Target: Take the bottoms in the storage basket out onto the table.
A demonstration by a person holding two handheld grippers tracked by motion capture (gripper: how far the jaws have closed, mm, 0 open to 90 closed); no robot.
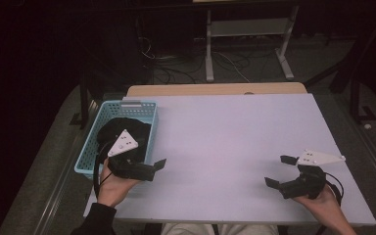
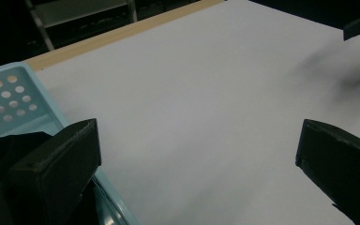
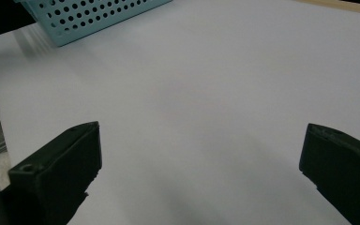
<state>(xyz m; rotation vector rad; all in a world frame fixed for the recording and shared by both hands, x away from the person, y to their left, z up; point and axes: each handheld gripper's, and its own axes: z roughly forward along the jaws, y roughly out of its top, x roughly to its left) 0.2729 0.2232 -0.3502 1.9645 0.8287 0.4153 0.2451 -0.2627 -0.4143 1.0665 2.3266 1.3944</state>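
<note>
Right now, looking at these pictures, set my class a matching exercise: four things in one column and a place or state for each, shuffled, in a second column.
Things:
1. left hand-held gripper
2. right hand-held gripper
3. light blue basket
4. black item

Places or states:
A. lies inside the basket
B. open, over the table's near right corner
C. stands at the table's left edge
D. open, just right of the basket's near end

Pairs: 1-D, 2-B, 3-C, 4-A

A metal stand point(image 1: 247, 29) and loose cables point(image 1: 176, 66) sit behind the table point(image 1: 225, 137).
</note>
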